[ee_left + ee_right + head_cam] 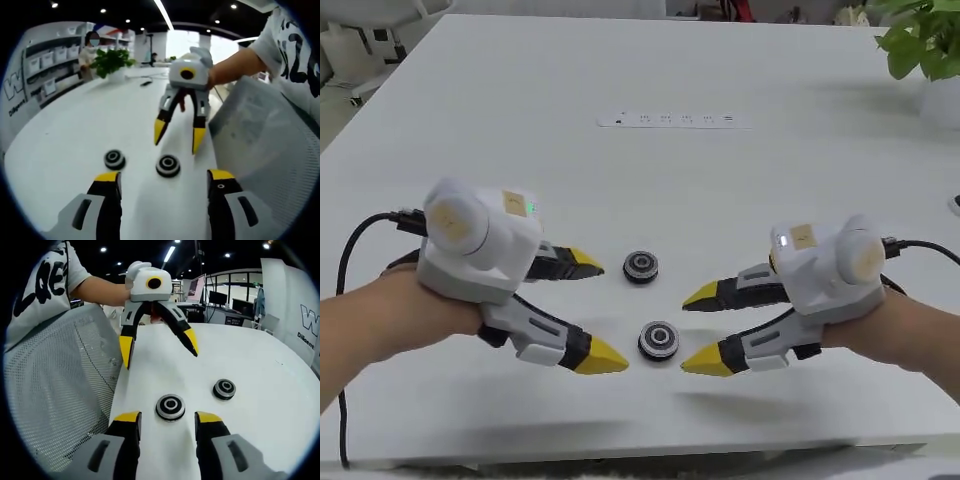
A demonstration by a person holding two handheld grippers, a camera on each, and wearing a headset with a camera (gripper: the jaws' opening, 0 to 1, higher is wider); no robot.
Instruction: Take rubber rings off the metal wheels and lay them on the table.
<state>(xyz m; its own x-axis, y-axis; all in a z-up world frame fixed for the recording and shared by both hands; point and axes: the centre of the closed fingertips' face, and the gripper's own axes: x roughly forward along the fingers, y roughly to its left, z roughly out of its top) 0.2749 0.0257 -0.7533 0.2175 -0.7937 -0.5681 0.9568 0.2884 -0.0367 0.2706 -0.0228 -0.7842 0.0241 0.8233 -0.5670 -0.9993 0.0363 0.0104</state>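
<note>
- The near wheel (pixel 658 340) and the far wheel (pixel 641 266), both metal, are seen lying flat on the bench (pixel 520 100), near each other but not touching.
- The left claw (pixel 606 312) is held wide open with nothing in it, and so is the right claw (pixel 693 330). Their tips are pointed at each other from either side of the near wheel, and nothing is touched.
- The wheels are judged small, stiff and dense. On the smooth bench top they can be expected to slide if nudged from one side only.
- The rubber ring (pixel 158 409), seen as the dark outer band, is judged soft, stretchy and grippy. It is probably seated tightly on the rim.
- The wheel is best pinned by one claw across its metal body. The ring is best pinched at the outer edge by the other claw and peeled off.
- The front edge of the bench lies close behind both claws, so a dropped wheel could be lost there.
- Wide bare room for laying rings is offered beyond the wheels. The power strip (pixel 675 120) and the plant (pixel 920 40) stand well apart.
</note>
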